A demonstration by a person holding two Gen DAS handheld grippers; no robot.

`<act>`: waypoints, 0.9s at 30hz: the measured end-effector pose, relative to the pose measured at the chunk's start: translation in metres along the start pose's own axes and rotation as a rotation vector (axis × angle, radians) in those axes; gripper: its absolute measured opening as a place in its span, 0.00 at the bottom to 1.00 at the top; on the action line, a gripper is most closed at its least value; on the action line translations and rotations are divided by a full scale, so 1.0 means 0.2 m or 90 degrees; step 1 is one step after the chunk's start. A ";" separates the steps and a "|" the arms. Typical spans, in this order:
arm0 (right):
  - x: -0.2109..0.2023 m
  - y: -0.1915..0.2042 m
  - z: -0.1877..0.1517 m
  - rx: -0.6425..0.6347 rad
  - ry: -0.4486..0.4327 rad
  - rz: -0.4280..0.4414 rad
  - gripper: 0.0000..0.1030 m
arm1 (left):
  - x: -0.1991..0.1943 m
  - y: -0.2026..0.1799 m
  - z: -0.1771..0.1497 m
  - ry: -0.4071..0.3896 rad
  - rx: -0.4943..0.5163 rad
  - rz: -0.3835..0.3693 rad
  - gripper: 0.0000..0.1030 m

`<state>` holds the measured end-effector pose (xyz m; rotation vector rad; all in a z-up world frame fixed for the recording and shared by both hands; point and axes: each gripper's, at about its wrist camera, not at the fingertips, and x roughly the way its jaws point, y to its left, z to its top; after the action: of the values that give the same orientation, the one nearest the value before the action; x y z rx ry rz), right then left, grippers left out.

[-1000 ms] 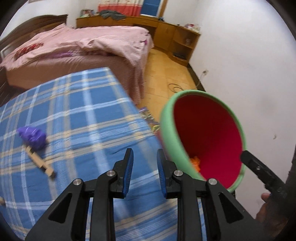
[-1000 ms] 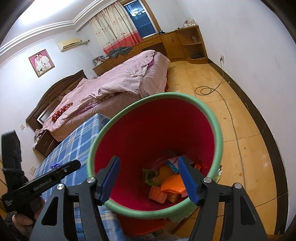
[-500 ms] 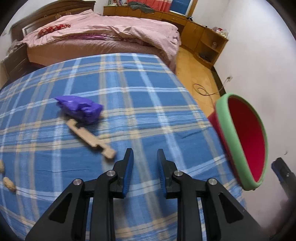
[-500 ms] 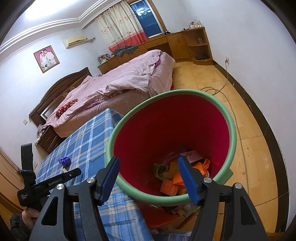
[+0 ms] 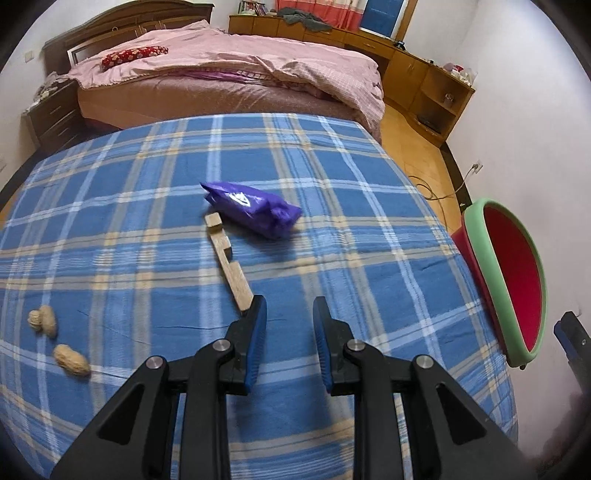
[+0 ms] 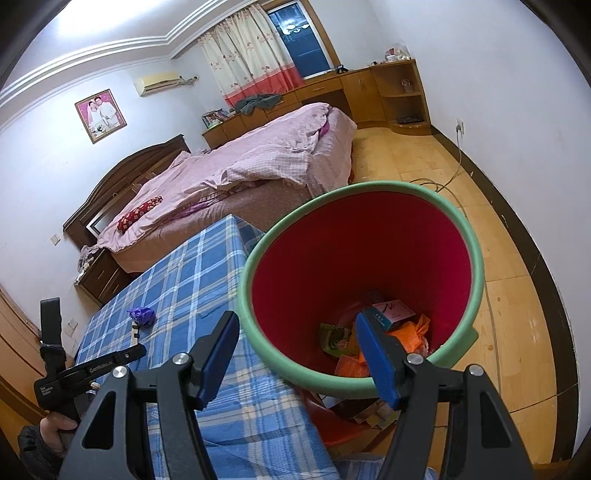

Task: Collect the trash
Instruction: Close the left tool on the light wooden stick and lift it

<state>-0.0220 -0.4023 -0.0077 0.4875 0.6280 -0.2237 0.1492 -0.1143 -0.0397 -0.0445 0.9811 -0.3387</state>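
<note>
Trash waits on the blue plaid tabletop [image 5: 369, 229]. The left hand-held gripper [image 5: 289, 314], narrow and empty, has swung from the bin to the wooden piece [image 5: 229, 266]; past it lies the purple wrapper [image 5: 251, 208]. The right hand-held gripper [image 6: 295, 332] clamps the red bin's [image 6: 369, 258] green rim at the tabletop's right edge.

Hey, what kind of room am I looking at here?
A bedroom in a home, most likely: a bed with a pink quilt, a wooden headboard, and a wall air conditioner.
</note>
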 end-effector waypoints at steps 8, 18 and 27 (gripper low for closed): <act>0.03 0.07 -0.02 -0.013 0.011 0.005 0.66 | 0.00 0.10 0.06 -0.016 -0.006 0.032 0.24; 0.05 0.14 -0.03 -0.027 0.021 0.001 0.66 | 0.10 0.09 0.12 -0.014 0.024 0.081 0.24; 0.08 0.20 -0.02 -0.040 0.036 0.003 0.66 | 0.11 0.12 0.10 -0.025 0.030 0.054 0.10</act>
<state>0.0019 -0.3656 -0.0056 0.4353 0.6866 -0.1857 0.1837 -0.1000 -0.0516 0.0330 0.9336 -0.2817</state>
